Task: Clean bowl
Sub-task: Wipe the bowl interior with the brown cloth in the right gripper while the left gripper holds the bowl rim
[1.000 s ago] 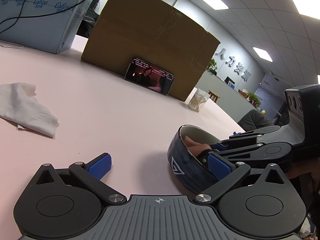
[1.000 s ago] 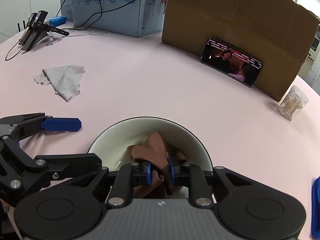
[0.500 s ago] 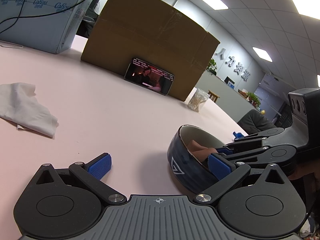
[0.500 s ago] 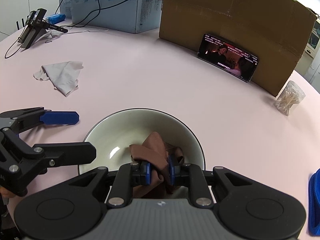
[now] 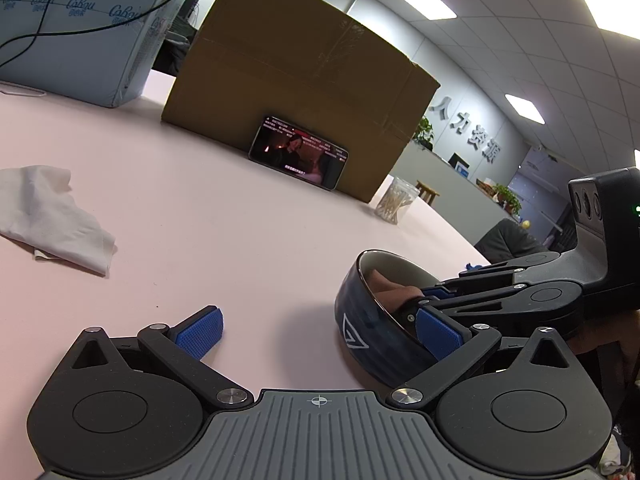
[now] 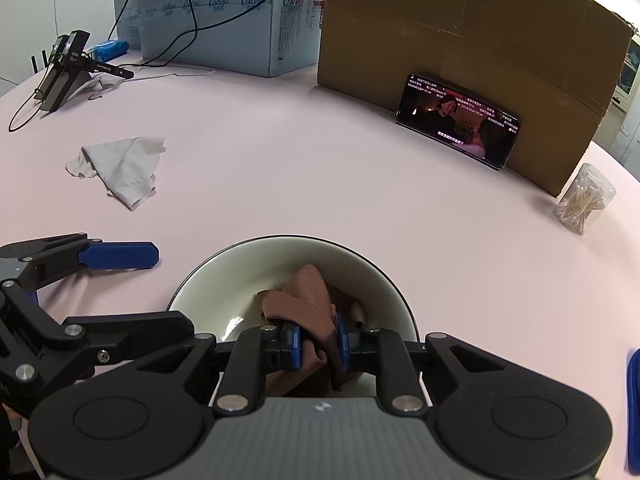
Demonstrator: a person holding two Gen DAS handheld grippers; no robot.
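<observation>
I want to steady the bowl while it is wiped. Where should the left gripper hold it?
Probably the bowl rim nearest the open left gripper: one finger is at the blue wall. Come from that side, clear of the brown cloth.

A pale pink desk [image 6: 304, 168] stretches ahead of the gripper, beyond it an office with a grey wall [image 5: 472, 120] bearing white characters, a tiled ceiling [image 5: 500, 40] with lit panels, and a potted plant [image 5: 425, 133] on a counter.

1 bowl [image 6: 200, 300], 2 cloths [image 6: 308, 300] [image 6: 124, 168], 2 boxes [image 6: 460, 40] [image 6: 224, 20], 1 phone [image 6: 458, 120].
</observation>
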